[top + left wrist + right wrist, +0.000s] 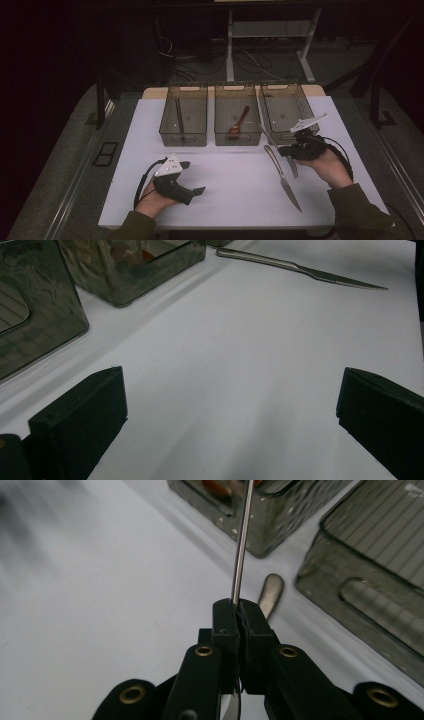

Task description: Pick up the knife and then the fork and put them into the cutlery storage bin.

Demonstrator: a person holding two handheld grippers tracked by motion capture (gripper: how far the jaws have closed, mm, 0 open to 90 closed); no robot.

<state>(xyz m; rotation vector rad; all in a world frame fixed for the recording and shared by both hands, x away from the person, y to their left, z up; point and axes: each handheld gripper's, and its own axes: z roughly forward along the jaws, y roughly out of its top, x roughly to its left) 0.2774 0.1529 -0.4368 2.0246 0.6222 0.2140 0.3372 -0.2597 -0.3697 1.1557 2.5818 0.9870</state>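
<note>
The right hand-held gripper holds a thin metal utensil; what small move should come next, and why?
Probably carry it over the right bin and lower it in. The right hand-held gripper is shut on the metal utensil beside that bin, which looks empty, while the middle bin has a red spoon.

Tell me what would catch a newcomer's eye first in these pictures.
Probably the right gripper, shut on a thin piece of metal cutlery near the right-hand bin. Next, the knife lying alone on the white table just left of that hand. Behind stand three dark see-through bins; the middle one holds a red spoon, while the left gripper waits open.
</note>
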